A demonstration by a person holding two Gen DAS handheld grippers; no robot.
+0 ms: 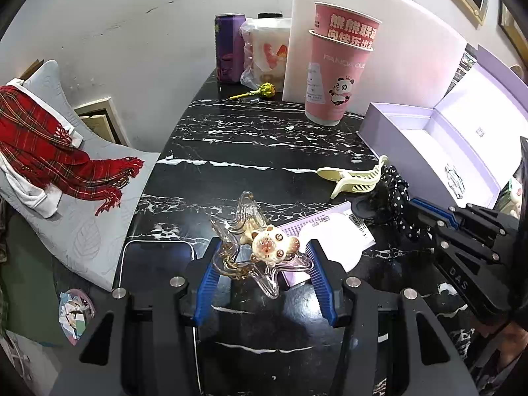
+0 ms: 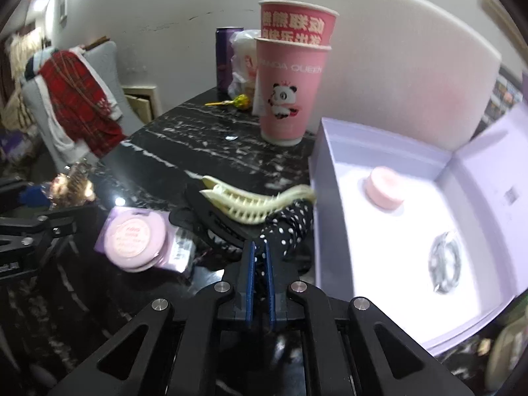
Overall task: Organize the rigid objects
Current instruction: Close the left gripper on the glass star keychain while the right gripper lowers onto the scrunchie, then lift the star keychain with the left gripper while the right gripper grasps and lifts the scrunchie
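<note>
We are clamping the clear star dish (image 1: pixel 260 257) in the left gripper (image 1: pixel 264 257); the right gripper (image 2: pixel 259 257) is pinching the polka-dot clip (image 2: pixel 290 227).

A black marble bench (image 1: pixel 250 138) with white veins carries two stacked pink paper cups (image 1: pixel 333 76), an open lilac cardboard box (image 1: pixel 392 122), a cream plastic hair claw (image 1: pixel 354 178) (lying sideways), a purple drink can (image 1: pixel 228 48) and a yellow-wrapped lollipop (image 1: pixel 260 91).
</note>
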